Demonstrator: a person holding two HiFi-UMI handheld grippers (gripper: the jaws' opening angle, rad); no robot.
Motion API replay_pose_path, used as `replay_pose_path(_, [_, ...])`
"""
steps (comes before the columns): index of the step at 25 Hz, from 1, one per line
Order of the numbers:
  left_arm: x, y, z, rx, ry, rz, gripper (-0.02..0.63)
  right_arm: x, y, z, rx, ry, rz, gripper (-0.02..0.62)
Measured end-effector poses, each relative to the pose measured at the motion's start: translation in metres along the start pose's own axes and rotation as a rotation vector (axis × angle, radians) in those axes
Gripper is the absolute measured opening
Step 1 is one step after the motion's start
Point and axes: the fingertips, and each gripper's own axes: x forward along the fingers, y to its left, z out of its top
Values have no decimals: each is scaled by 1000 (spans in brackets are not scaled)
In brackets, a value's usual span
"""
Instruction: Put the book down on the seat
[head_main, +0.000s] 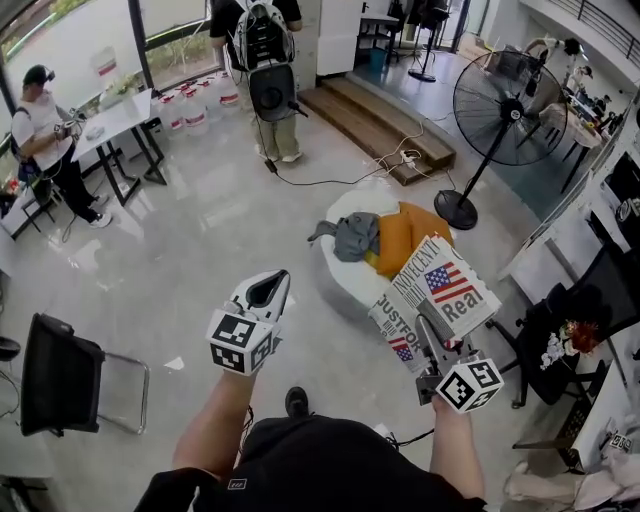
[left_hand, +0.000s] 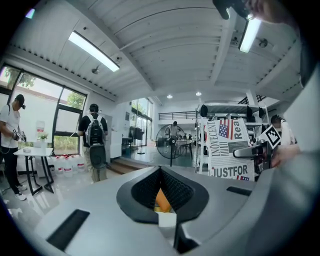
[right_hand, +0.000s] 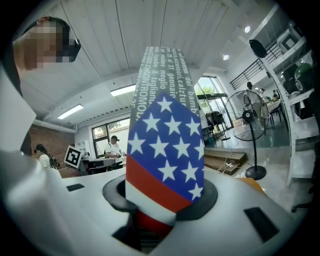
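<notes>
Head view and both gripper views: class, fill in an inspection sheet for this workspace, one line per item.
Surface: glossy pale floor; white beanbag seat ahead.
Job's things: book held in the right gripper, not yet on the seat.
Clutter: orange cushion and grey cloth on the seat.
Grippers: right gripper shut on the book; left gripper jaws together, empty.
Cables: black cable across the floor towards the steps.
Surroundings: standing fan, folding chair, a person with a backpack, another person at a table.
</notes>
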Motion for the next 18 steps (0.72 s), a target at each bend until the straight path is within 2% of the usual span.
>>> replay_pose_path(8, [14, 78, -4, -27, -13, -8, 2, 77, 24, 1, -18, 33, -13, 175])
replay_pose_path(18, [14, 130, 0, -37, -14, -15, 2, 131, 46, 6, -15, 52, -11, 175])
